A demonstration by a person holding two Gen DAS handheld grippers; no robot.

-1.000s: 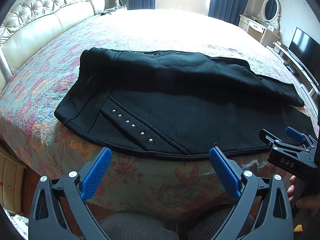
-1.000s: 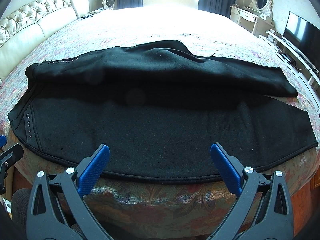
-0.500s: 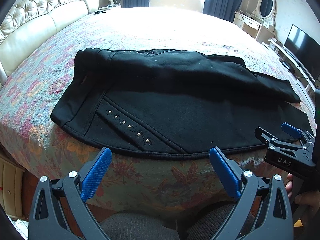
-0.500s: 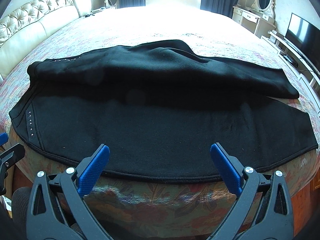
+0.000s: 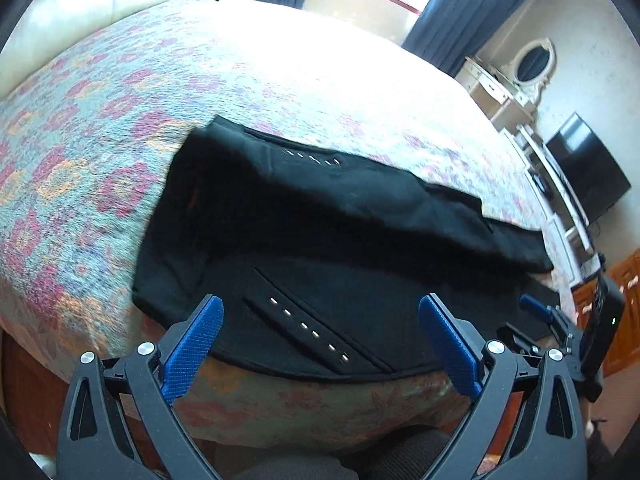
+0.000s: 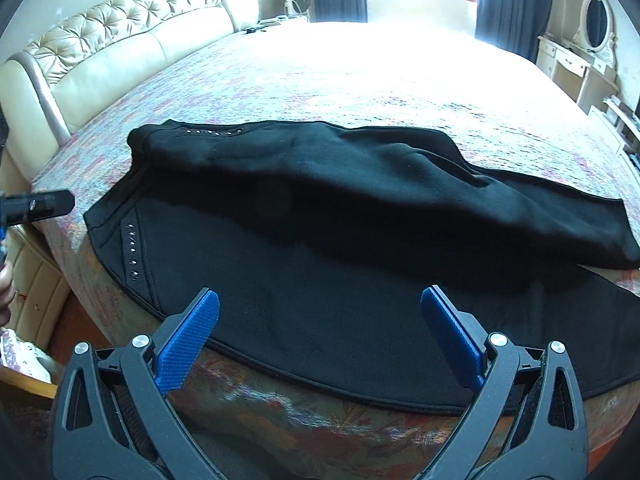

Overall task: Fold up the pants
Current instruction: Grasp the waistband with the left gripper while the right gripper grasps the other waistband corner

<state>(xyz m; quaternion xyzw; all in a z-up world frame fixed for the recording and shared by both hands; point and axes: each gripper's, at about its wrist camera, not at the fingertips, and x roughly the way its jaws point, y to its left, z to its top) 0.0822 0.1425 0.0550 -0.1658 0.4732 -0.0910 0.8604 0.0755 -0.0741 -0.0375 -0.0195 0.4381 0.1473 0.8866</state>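
Right wrist: floral bed (image 6: pixel 280 92), pants (image 6: pixel 320 240), tufted headboard (image 6: pixel 120 40)

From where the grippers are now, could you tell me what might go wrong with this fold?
1. The pants lie at the bed edge with the hem over it; a pull could slide them off.
2. Both jaws are open and empty, so a shallow pinch may catch only one layer.
3. The upper leg lies rumpled, so creases could be folded in.

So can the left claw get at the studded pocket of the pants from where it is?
Probably yes. The left claw is open, and the studded pocket lies flat between its fingers at the near edge of the bed, with nothing on top of it.
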